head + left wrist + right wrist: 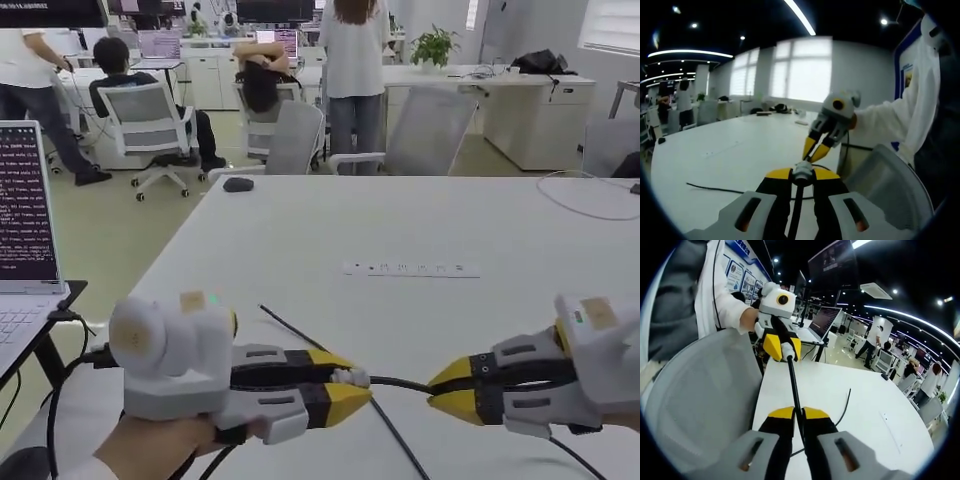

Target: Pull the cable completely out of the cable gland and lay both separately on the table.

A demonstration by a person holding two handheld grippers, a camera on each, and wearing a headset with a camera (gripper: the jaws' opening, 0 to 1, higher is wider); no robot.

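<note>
Clamped on the pale cable gland (803,172), the left gripper (348,385) hangs over the table (400,230) near its front edge, facing the right gripper (440,391), whose jaws pinch the black cable (400,383) leaving the gland.

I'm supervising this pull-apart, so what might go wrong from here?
The cable gland sits only at the tips of the left hand-held gripper, so it may slip out under pull. The right hand-held gripper pinches the thin cable, which might slide through. Loose cable trailing across the table may snag.
</note>
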